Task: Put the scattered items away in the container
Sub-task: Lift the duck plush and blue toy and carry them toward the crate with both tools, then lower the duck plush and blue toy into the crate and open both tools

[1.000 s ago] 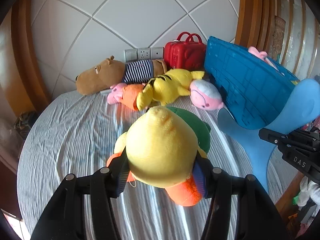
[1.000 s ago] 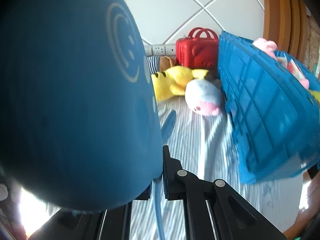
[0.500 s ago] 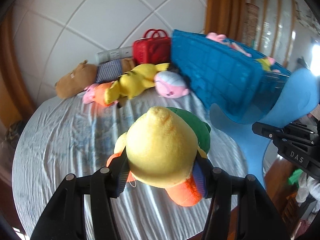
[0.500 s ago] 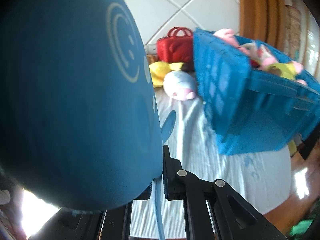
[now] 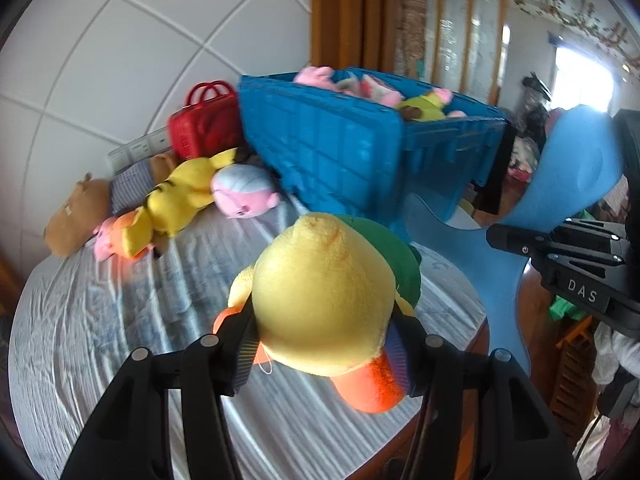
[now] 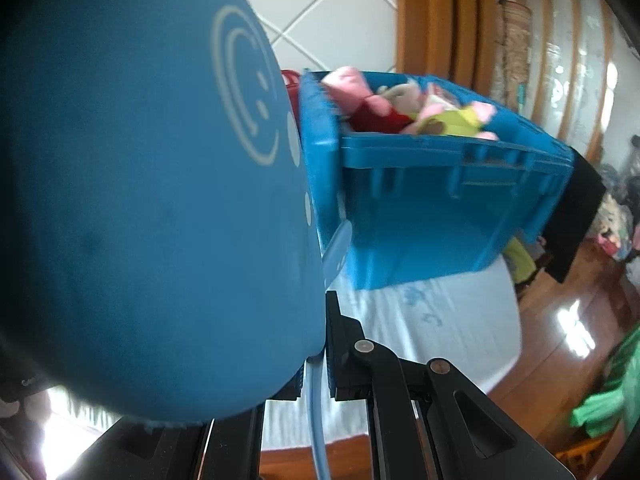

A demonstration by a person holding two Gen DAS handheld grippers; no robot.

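Both views have swung right versus a second ago: crate (image 5: 332, 152) now shows its open top and the toys inside, where before only its ribbed side faced the cameras. Grips unchanged in both hands.

Left gripper (image 5: 326, 350): part open, clamped on the duck (image 5: 324, 292), a yellow plush with orange feet and a green back. Pads squeeze its sides; it hangs above the striped sheet (image 5: 120, 320) of the bed, short of the crate.

Right gripper (image 6: 314, 372): clenched fully, pinching a thin flap of the whale (image 6: 140, 200), a big blue plush. Its body fills the left half of the right view; pale smiley rings printed on it. In the left view its tail (image 5: 576, 168) rises at right, above the right gripper's body, marked "DAS" (image 5: 582, 290).

Crate sits on the bed, tilted in both views, pink and yellow-green plush (image 6: 400, 108) piled in it.

Farther back, by the wall: pink-faced plush (image 5: 244, 196), yellow one (image 5: 180, 204), brown one in a striped shirt (image 5: 80, 208), red case (image 5: 204, 128), wall sockets (image 5: 136, 150).
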